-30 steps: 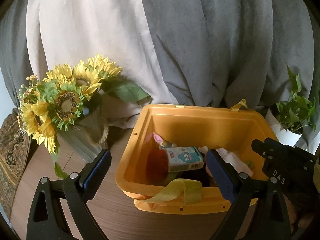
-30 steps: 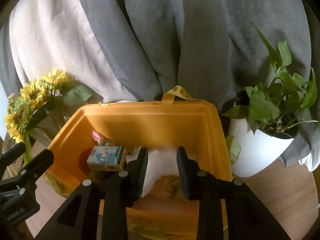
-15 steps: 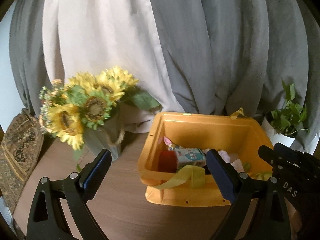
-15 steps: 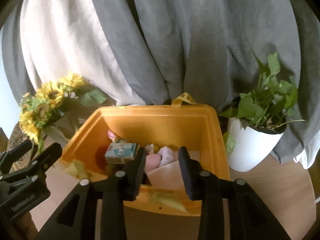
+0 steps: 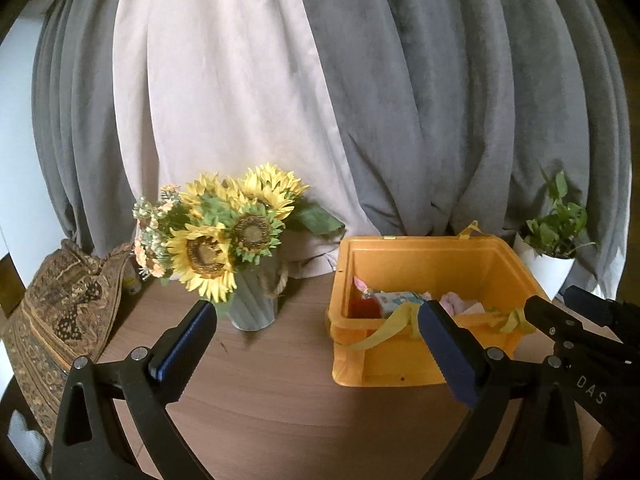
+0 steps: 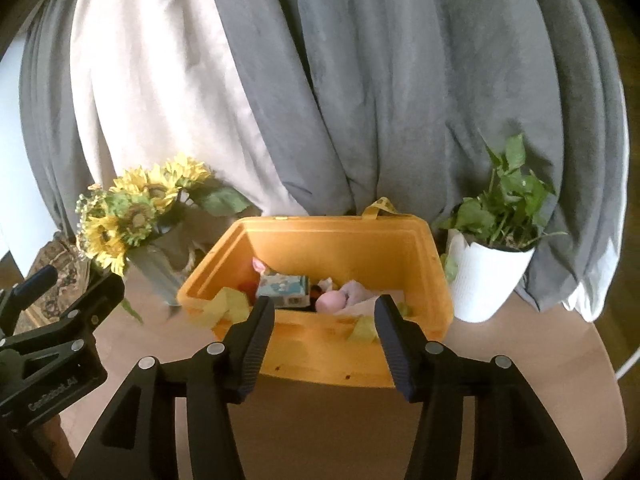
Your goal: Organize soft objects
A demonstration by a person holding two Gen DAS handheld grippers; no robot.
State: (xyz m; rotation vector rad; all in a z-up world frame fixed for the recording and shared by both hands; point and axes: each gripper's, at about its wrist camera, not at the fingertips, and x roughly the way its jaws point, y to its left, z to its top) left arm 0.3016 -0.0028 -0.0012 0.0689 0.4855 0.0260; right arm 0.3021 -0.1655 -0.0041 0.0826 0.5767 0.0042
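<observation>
"DAS" on right claw (image 5: 552, 316)

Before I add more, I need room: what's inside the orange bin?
Orange bin holds a tissue pack, pink soft toy and pale cloth; anything beneath is hidden.

Both wrist cameras look forward and slightly down across the wooden table (image 5: 280, 392) toward the curtains (image 6: 360, 80). The left view sits further left, the orange bin (image 5: 432, 256) right of its centre; the right view faces the bin head-on. Both share the sunflowers (image 5: 216, 240) and potted plant (image 6: 492, 248) (each gripper edges into the other's frame).
</observation>
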